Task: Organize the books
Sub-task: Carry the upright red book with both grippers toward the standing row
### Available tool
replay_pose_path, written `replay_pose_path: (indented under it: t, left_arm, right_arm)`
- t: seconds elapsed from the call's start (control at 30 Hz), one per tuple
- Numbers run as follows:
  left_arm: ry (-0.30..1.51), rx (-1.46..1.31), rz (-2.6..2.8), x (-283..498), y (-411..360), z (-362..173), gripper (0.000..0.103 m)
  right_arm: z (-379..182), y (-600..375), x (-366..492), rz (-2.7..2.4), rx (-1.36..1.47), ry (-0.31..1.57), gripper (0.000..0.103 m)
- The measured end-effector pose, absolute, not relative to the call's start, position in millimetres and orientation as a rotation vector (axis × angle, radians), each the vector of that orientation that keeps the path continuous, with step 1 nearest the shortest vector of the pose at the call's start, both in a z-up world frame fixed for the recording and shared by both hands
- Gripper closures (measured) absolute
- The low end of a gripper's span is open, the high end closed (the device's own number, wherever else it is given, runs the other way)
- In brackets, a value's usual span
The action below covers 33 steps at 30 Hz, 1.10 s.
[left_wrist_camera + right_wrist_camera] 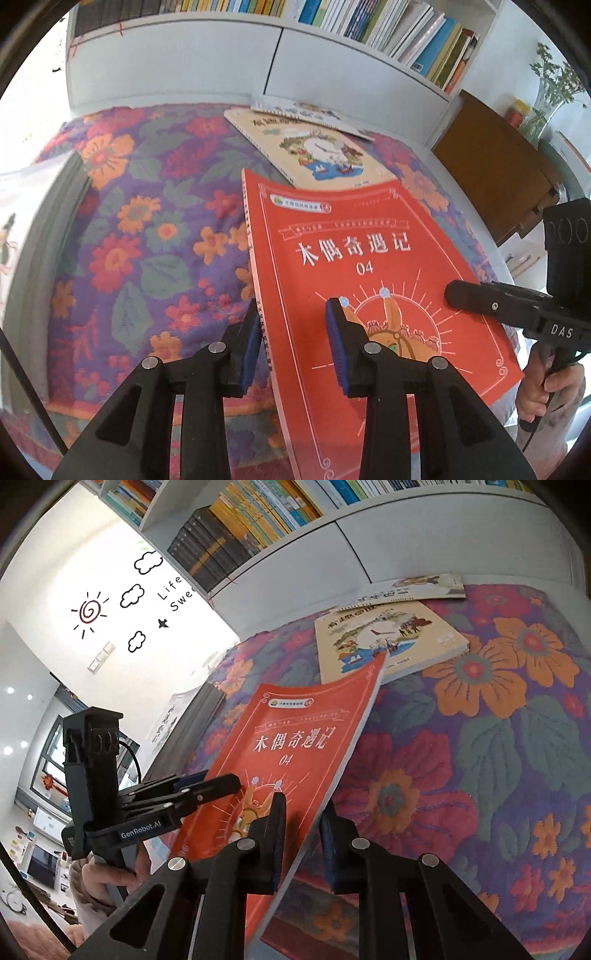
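My left gripper (291,343) clamps the red book (369,280) by its spine edge, and my right gripper (303,840) pinches its opposite edge, lower centre of frame. It hangs tilted above the floral cloth (480,738), its far corner over the cream book (388,638).

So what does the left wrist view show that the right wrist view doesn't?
Only the left wrist view: a wooden cabinet, a vase of greenery, and the right gripper on the red book's right edge.

Only the right wrist view: wall doodles, a window, and the left gripper on the book's left edge.

Both: the red book held at both sides, two books behind, the floral cloth, and the bookshelf.
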<state>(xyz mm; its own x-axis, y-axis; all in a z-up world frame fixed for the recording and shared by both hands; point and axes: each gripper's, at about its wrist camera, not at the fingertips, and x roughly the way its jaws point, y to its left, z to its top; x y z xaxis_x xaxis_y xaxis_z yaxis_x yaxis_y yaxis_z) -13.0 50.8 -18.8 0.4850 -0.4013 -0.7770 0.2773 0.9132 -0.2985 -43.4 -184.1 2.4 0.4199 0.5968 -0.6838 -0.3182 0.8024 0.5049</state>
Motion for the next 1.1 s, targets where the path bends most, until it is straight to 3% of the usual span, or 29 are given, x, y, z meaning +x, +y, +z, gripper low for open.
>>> replay_pose_path:
  t: [1.1]
  left_arm:
    - [0.86,-0.103,-0.466,-31.9,90.2,52.1,0.071]
  right_arm:
    - [61.6,-146.8,-82.2,0.614,0.312,0.793,0.085]
